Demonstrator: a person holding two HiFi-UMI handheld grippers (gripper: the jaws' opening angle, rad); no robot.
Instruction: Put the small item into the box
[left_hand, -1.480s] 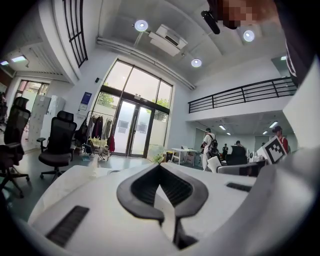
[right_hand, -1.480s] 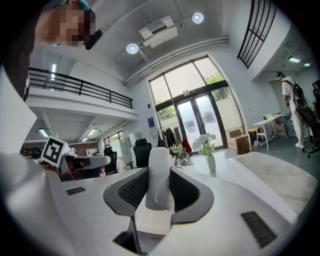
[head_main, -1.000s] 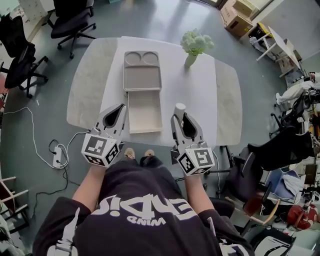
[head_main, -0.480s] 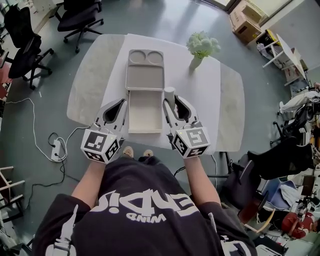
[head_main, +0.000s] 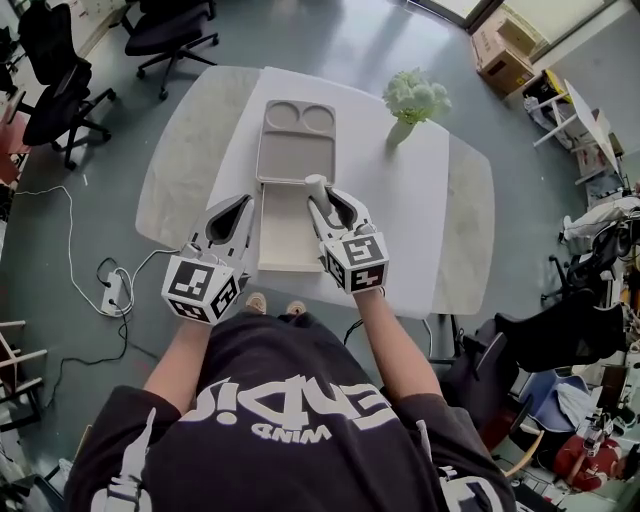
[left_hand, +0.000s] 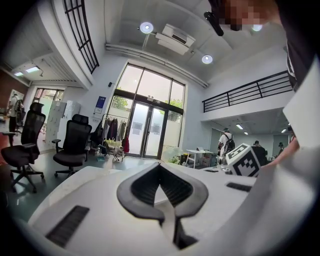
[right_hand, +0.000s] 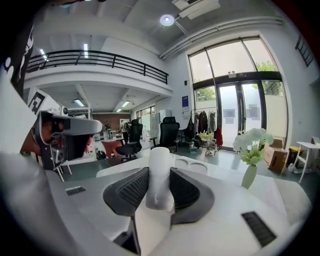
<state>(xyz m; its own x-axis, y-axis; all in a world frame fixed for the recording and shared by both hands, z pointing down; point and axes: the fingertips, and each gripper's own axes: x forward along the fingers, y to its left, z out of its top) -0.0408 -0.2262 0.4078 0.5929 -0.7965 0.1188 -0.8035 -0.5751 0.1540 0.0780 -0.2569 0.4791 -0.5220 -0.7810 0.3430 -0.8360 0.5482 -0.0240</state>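
Far to my left, two black office chairs (head_main: 62, 88) stand on the grey floor, and a white power strip (head_main: 112, 291) lies by its cable near the counter's (head_main: 445, 225) edge. My left gripper (head_main: 243, 204) hangs over the near left part of the counter, just beside the left wall of the box (head_main: 286, 243). Its fingers (left_hand: 136, 189) are together, tips meeting, with nothing between them. The box lies open in the middle of the counter. Its shallow tray is nearest me and its lid (head_main: 293, 152) is folded back flat beyond it, with two round hollows at the lid's far end. My right gripper (head_main: 320, 198) reaches in over the tray's right side, its marker cube toward me. Its fingers (right_hand: 189, 192) are clamped on the small item (head_main: 315, 187), a plain white cylinder standing upright and rising above the finger pads. The item sits over the far right part of the tray, close to where tray and lid join, and I cannot tell whether it touches the box. Further right and farther back, a pale vase (head_main: 399, 131) of whitish-green flowers stands on the counter, well apart from the box. Beyond the counter's right end, cardboard cartons (head_main: 500, 45) rest on the floor.
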